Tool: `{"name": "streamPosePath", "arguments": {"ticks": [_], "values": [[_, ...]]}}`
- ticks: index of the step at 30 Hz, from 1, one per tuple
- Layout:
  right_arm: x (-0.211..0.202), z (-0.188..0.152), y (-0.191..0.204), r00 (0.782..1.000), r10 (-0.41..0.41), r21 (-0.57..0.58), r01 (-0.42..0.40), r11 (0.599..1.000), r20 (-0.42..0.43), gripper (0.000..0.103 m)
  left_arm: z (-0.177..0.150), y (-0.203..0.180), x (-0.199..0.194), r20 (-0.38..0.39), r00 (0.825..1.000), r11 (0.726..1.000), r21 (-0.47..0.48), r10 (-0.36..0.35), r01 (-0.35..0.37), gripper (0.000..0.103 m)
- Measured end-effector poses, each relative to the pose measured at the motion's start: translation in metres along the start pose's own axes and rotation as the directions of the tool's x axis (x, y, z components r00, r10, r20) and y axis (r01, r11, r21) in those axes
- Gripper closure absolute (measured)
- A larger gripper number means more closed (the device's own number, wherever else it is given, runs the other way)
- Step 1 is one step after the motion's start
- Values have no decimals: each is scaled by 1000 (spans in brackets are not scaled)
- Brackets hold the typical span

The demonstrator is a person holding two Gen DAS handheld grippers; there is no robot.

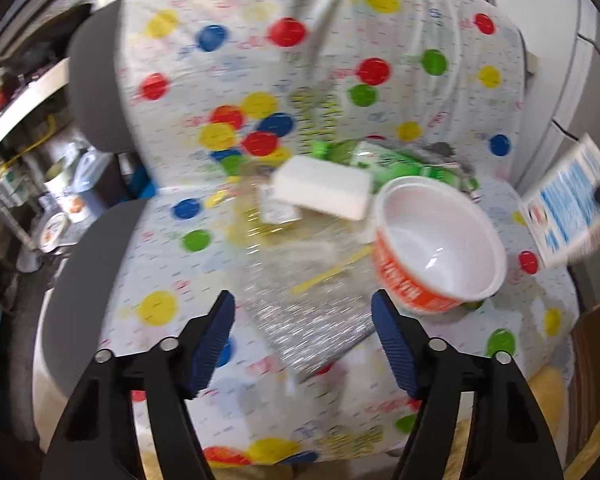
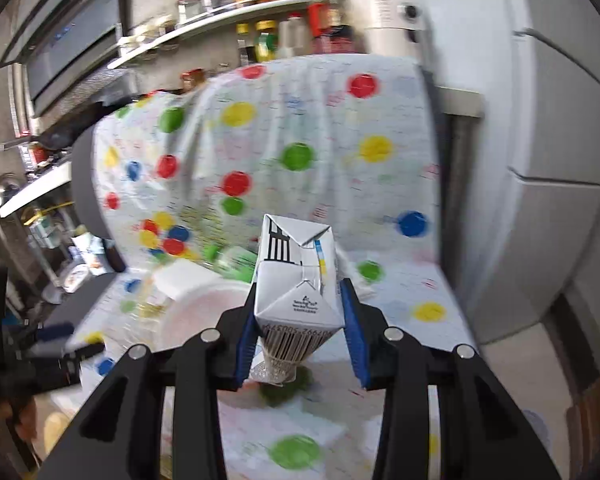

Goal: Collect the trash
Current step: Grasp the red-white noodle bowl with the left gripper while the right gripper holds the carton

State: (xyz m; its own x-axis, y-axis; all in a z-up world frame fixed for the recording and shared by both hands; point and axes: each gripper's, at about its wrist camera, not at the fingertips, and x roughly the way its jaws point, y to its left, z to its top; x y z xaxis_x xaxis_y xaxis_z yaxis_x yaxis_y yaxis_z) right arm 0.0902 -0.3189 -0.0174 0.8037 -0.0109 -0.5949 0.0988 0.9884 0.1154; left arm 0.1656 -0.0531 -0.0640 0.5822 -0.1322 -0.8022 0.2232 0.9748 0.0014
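Two wrist fisheyes, both aimed at polka-dot covered chair [image 1: 340, 60], seen from front.

Left wrist cam: looks fwd and down along left gripper [image 1: 303, 346] fingers onto seat, close in, litter pile filling mid-frame, chair back up top, shelves at left edge. Right wrist cam: sits further right, tilted less steeply, looks fwd along right gripper [image 2: 300, 334] at chair back [image 2: 300, 128], kitchen shelves above, white cabinet at right; carton [image 2: 296, 276] held between fingers blocks centre. Shared: chair cover, white bowl [image 1: 440, 236] / [image 2: 204, 316], white block [image 1: 322, 192] / [image 2: 184, 280], green wrapper. Carton [image 1: 568, 204] and right gripper tip also show at right edge of left view; left gripper at left edge of right view, blurred.
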Motion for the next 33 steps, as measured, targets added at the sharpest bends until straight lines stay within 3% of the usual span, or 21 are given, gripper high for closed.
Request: {"name": "streamPosePath", "arguments": {"ticks": [5, 10, 13, 18, 20, 21, 26, 33], "values": [[-1, -22, -35, 997, -58, 42, 60, 997, -44, 65, 23, -29, 22, 0, 997, 997, 29, -76, 76, 53], [7, -33, -51, 995, -62, 72, 67, 995, -73, 65, 45, -43, 60, -65, 989, 990, 15, -135, 137, 57], [12, -36, -52, 995, -55, 75, 62, 995, -81, 65, 52, -45, 81, -101, 984, 989, 4, -147, 148, 64], [15, -37, -50, 995, -43, 73, 50, 996, -92, 65, 53, -45, 97, -123, 980, 988, -7, -157, 157, 83], [14, -37, -48, 995, -43, 73, 50, 996, -89, 65, 53, -40, 94, -108, 980, 986, -21, -167, 166, 95], [13, -36, -47, 995, -44, 72, 50, 996, -87, 65, 53, -38, 91, -98, 978, 983, -29, -183, 181, 96], [2, -33, -41, 996, -49, 69, 54, 996, -69, 65, 50, -34, 60, -21, 975, 975, -20, -220, 219, 97], [-30, -36, -40, 995, -89, 68, 92, 993, -43, 65, 29, -33, 2, 95, 940, 939, -72, -328, 335, 97]]}}
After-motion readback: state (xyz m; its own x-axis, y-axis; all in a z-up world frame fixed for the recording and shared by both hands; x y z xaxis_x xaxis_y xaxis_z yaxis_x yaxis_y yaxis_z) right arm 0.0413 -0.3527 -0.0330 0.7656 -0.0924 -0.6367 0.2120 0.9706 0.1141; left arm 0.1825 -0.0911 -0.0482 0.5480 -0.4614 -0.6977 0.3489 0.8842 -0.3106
